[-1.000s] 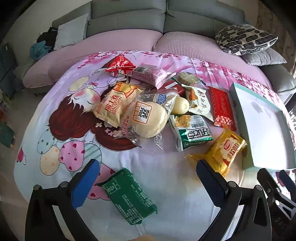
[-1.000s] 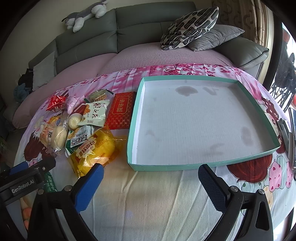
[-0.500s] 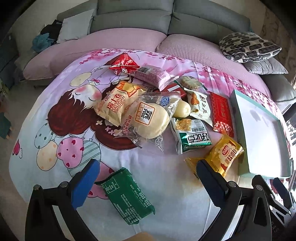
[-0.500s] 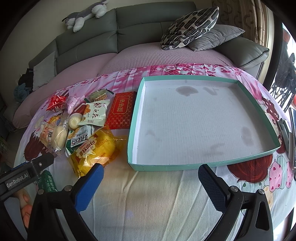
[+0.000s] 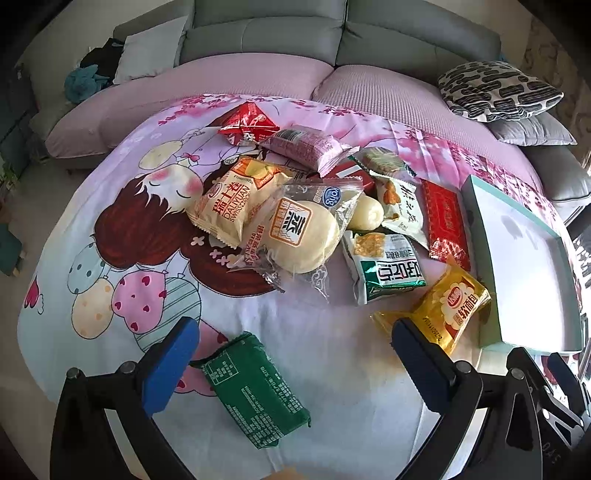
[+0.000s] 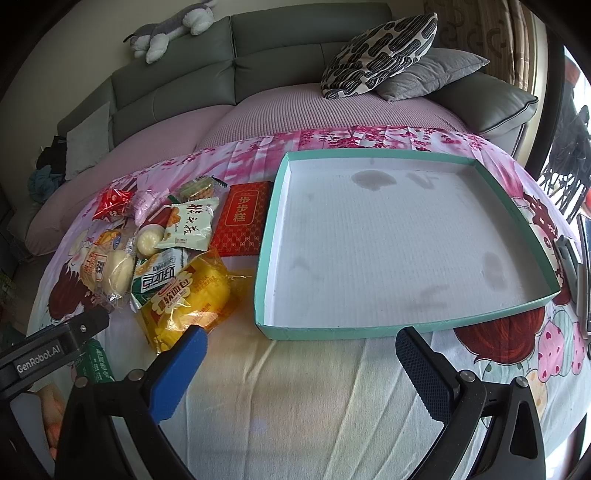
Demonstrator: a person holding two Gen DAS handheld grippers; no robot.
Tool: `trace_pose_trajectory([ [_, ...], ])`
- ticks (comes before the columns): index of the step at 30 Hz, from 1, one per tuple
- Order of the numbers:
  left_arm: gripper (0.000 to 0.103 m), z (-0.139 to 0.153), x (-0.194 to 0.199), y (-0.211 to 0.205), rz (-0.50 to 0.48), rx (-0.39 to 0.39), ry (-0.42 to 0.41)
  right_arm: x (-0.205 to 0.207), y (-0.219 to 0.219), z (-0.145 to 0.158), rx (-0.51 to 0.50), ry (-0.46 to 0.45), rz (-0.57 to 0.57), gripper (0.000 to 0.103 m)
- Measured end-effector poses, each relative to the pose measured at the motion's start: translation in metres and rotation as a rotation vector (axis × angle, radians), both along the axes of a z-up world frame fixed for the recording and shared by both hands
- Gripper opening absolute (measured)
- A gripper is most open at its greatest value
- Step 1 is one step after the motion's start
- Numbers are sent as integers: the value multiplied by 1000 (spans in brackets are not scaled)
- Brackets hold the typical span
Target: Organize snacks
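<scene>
Several snack packets lie in a heap on a cartoon-print cloth. A green packet (image 5: 255,389) lies nearest, between my left gripper's (image 5: 293,363) open fingers and below them. A yellow bread bag (image 5: 441,308) lies by the right finger; it also shows in the right wrist view (image 6: 184,301). A clear bun bag (image 5: 299,230), a green-white packet (image 5: 386,269) and a red flat packet (image 5: 445,221) lie further off. A teal-rimmed empty white box lid (image 6: 264,266) lies right of the heap. My right gripper (image 6: 299,369) is open and empty in front of the lid.
A grey sofa (image 6: 258,62) with pink seat covers runs behind the table. A patterned cushion (image 6: 376,51) and a grey cushion (image 6: 428,72) lie on it. A plush toy (image 6: 166,27) rests on the backrest. The cloth-covered table edge (image 5: 37,332) drops off at left.
My left gripper has shifted left and slightly forward; the green packet now lies further between its fingers. The right gripper has stayed still and open.
</scene>
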State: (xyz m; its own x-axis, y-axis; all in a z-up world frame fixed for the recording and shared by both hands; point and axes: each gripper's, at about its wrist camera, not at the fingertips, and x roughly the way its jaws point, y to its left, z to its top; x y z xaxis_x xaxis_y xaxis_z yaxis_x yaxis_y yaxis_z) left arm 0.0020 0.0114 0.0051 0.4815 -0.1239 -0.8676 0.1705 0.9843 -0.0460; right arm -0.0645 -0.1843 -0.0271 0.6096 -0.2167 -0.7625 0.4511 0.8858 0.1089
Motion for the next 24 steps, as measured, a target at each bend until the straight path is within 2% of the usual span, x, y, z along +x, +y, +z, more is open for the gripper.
trace_pose_trajectory([
  [13, 103, -2, 1, 6, 35, -45, 11, -1, 3, -1, -5, 3, -1, 103],
  [19, 103, -3, 0, 7, 40, -41, 12, -2, 3, 0, -6, 4, -3, 103],
  [24, 103, -5, -3, 7, 53, 36, 5, -5, 2, 3, -10, -1, -2, 103],
])
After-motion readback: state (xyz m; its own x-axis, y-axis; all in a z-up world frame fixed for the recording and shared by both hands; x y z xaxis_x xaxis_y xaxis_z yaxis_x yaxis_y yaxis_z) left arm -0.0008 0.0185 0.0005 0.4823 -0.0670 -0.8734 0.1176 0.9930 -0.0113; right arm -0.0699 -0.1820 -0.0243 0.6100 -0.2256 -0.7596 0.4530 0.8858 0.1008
